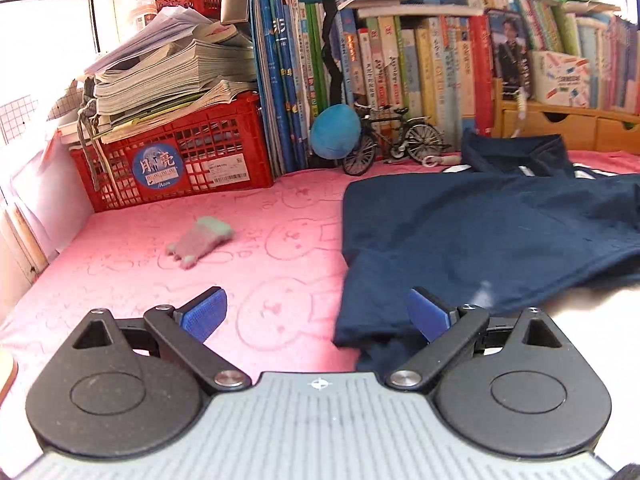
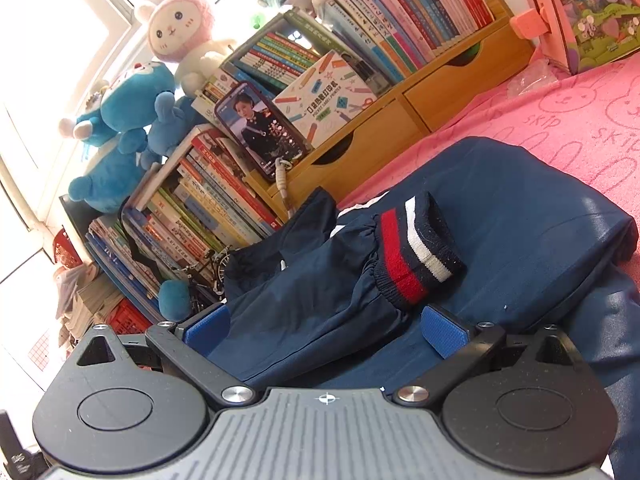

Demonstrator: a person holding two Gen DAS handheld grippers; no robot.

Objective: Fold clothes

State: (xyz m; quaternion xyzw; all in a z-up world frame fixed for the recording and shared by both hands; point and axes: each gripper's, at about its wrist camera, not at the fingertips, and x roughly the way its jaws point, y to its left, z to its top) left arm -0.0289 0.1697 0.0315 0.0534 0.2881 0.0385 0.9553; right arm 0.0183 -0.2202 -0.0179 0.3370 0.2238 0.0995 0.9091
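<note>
Left tool wide open, holds nothing. Navy jacket lies ahead and right of it on pink bed cover, edge under right finger. Right tool wide open too; sleeve with striped cuff runs loose between fingers. Right tool nearer.

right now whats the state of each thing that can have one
left gripper: open, nothing held
right gripper: open, sleeve between its fingers
navy jacket: partly folded, flat on the pink cloth
striped cuff: lying on top of the jacket
phone: screen on, propped up
</note>
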